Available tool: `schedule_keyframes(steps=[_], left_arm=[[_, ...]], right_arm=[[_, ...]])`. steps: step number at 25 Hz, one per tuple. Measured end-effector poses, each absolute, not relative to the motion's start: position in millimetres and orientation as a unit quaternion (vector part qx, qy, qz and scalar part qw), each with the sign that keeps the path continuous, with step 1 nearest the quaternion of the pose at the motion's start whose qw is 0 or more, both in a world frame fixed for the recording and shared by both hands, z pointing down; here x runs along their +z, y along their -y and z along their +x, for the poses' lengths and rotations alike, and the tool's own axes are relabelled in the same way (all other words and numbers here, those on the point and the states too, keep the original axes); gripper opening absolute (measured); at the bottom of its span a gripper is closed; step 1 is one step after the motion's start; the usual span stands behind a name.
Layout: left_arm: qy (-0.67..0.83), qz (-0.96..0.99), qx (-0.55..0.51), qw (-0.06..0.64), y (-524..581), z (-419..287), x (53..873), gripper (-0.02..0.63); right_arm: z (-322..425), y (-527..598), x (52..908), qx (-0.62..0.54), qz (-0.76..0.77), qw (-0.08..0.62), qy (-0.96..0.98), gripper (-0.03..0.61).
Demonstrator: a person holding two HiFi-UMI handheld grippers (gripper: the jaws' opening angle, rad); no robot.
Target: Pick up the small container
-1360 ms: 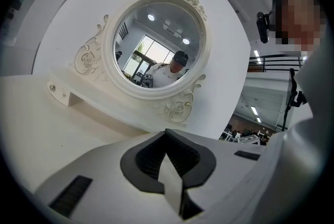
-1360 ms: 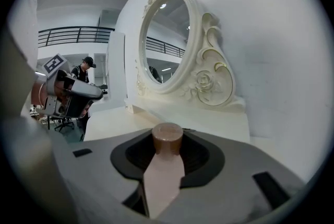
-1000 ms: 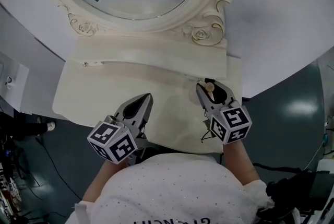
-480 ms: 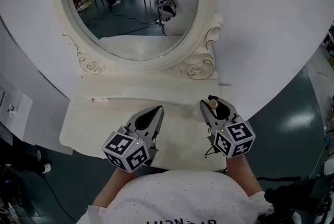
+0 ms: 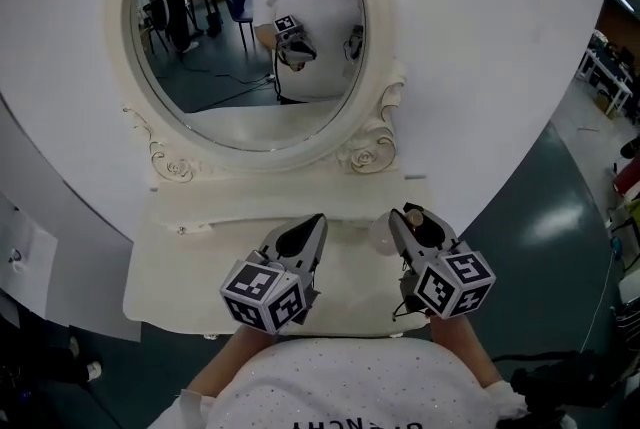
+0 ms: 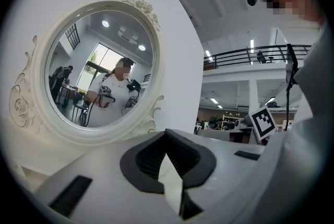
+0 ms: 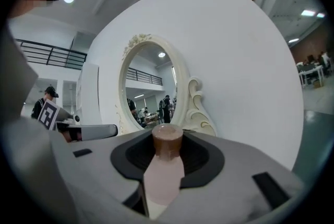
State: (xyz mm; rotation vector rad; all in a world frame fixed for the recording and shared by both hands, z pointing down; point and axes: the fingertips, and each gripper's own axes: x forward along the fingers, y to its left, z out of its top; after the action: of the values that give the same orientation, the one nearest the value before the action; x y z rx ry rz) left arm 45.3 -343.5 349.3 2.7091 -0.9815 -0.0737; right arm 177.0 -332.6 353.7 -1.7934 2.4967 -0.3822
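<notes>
Moved: mirror (image 5: 250, 47) shows far more than a second ago, the person's reflection now in it.
Small container (image 7: 165, 165): pale pink with a brown cap, held over the right rear of the dressing table (image 5: 180, 272).
Right gripper (image 5: 406, 217): jaws clamped on the container's body.
Left gripper (image 5: 318, 221): jaws together, empty, near the right one over the tabletop.

1. The head view looks steeply down on the oval mirror (image 5: 250, 37) from above and in front.
2. The left gripper (image 5: 316, 222) view looks up at the mirror from low and close, facing it.
3. The right gripper (image 5: 406, 217) view sits to the mirror's right and sees it obliquely.
4. All three views share the mirror.
</notes>
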Motion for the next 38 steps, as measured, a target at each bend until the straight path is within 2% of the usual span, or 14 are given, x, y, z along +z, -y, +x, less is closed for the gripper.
schedule_keyframes(steps=[3,24,38], left_arm=[[0.311,0.942,-0.023,0.127,330,46,349,0.000],[0.210,0.966,-0.010,0.148,255,10,369,0.000],[0.198,0.968,-0.009,0.152,239,-8,374,0.000]], right_arm=[[172,317,353,-0.132,-0.591,0.038,-0.795,0.129],[111,220,380,-0.111,-0.660,0.002,-0.743,0.127],[91,199,388,-0.113,-0.669,-0.009,-0.735,0.129]])
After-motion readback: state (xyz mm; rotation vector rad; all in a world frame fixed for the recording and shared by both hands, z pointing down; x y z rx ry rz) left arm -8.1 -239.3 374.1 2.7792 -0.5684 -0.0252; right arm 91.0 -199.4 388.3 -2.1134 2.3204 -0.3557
